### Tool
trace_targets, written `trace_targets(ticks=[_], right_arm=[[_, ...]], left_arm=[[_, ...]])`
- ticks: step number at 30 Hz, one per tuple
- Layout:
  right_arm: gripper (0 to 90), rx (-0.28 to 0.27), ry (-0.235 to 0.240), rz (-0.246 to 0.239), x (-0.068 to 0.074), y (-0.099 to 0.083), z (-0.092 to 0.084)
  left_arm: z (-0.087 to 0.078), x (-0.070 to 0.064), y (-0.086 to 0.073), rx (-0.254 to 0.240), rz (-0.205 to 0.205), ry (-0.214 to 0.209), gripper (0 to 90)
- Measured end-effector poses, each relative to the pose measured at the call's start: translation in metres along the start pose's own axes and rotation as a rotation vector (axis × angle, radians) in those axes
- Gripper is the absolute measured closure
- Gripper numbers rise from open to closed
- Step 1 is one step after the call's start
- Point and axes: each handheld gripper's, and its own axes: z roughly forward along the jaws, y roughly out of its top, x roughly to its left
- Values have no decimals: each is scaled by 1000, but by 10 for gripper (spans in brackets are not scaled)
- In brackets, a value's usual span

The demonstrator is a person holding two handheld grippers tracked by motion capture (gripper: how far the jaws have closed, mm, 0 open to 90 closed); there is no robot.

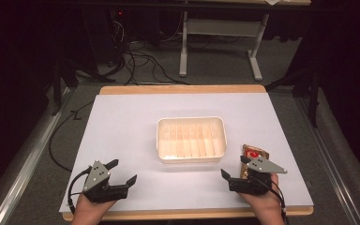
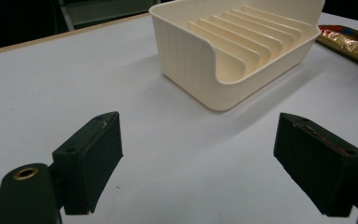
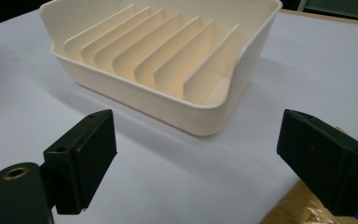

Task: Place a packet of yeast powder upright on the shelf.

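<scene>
I hold the black two-jaw left gripper (image 1: 123, 172) at lower left and the right gripper (image 1: 235, 167) at lower right, both spread wide and empty. On the white table (image 1: 122, 122), one cream ribbed plastic tray (image 1: 191, 139) sits centre; one gold foil packet (image 1: 253, 153) lies by my right gripper.

The desk (image 1: 122, 122) is white with a pale wood edge; the ribbed tray (image 1: 191, 138) is cream; the packet (image 1: 254, 154) is shiny gold with a red patch; the left claw (image 1: 122, 171) and right claw (image 1: 235, 168) are black with grey plates.
</scene>
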Motion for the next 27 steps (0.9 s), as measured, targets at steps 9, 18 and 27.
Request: trace_targets(ticks=[9,18,27], right_arm=[[173,-43,-26,54,-17,-5,-17],[569,16,-144,141,-68,-37,-47],[900,189,-207,297,-100,-65,-52]], left_arm=[[4,2,3,6,-9,2,168],[6,4,8,-9,-22,0,202],[13,4,15,-25,-20,-12,224]])
